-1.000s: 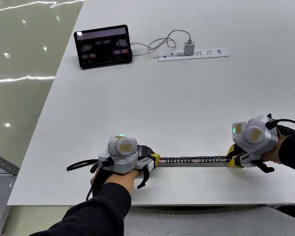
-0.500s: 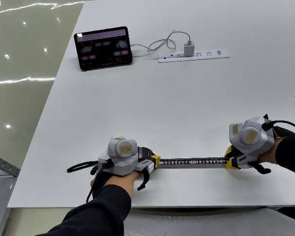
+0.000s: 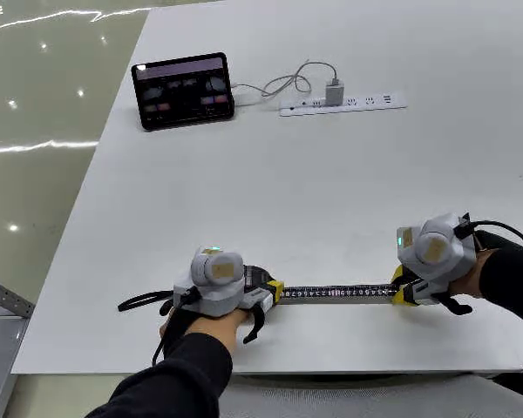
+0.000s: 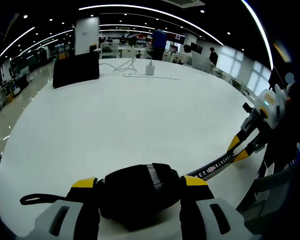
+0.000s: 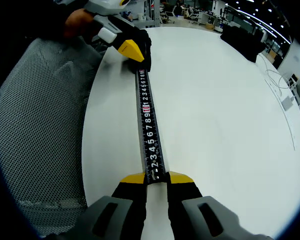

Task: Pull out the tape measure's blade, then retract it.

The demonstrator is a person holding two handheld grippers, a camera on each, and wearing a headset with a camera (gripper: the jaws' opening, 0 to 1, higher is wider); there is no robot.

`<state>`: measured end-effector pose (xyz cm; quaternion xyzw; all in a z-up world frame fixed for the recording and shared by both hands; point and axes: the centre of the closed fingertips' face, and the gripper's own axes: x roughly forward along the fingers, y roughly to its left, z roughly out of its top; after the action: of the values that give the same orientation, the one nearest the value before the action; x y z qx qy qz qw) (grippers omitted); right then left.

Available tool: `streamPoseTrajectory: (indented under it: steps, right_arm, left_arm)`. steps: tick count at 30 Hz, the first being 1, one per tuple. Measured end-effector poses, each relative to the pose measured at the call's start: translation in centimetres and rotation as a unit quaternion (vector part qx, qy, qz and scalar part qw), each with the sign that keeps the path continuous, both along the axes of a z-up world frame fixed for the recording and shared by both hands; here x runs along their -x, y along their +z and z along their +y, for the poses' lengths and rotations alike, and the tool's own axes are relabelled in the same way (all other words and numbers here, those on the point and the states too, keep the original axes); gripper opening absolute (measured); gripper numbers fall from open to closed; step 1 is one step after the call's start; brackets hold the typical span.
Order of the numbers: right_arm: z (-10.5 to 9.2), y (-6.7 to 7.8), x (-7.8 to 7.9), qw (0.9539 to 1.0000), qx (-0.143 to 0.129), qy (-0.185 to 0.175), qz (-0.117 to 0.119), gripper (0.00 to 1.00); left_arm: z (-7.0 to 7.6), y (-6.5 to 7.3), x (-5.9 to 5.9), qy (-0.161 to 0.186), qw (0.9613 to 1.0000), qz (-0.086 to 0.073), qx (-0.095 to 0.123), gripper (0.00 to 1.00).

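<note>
blade point(image 5: 149, 125) | digits 2 to 9 (then a red mark)

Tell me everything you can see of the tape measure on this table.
The tape measure has a rounded black case, likely plastic or rubber, with a black wrist strap trailing off it. It rests on the white table near its front edge, clamped by the left gripper. Its blade, dark with white numerals and a red mark, is pulled out and lies flat and straight along the table; the right gripper pinches its end.
</note>
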<state>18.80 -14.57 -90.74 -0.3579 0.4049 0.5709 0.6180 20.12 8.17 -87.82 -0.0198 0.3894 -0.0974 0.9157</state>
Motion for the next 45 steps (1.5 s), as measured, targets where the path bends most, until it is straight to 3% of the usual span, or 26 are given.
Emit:
streamPoseTrajectory:
  steps: [45]
  right_arm:
    - [2.2, 0.0, 0.1, 1.0000, -0.008, 0.006, 0.001, 0.11]
  left_arm:
    - [0.0, 0.0, 0.0, 0.001, 1.0000, 0.000, 0.001, 0.61]
